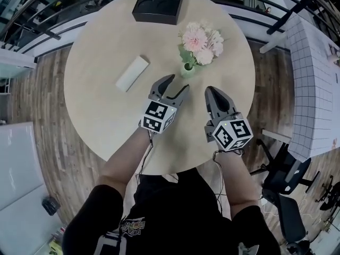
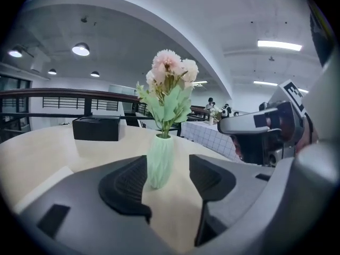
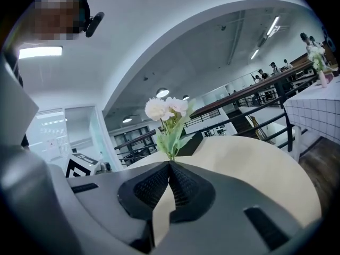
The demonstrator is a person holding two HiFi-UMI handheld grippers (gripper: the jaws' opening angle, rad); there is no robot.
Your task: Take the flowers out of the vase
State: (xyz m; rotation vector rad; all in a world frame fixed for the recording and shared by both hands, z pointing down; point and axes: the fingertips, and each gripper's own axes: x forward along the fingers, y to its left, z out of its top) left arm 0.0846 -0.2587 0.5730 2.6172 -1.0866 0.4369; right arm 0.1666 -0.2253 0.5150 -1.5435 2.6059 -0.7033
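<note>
Green vase with pink flowers stands upright on round surface, just ahead of left fingers, which are spread wide, empty, lined up on vase. Right fingers pressed together, empty, slightly farther. Stems vertical.

No writing, label or number can be read anywhere.

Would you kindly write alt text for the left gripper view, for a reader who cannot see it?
The left gripper's open jaws frame a pale green vase of pink flowers standing on a beige table, without touching it. A black box sits farther back.
</note>
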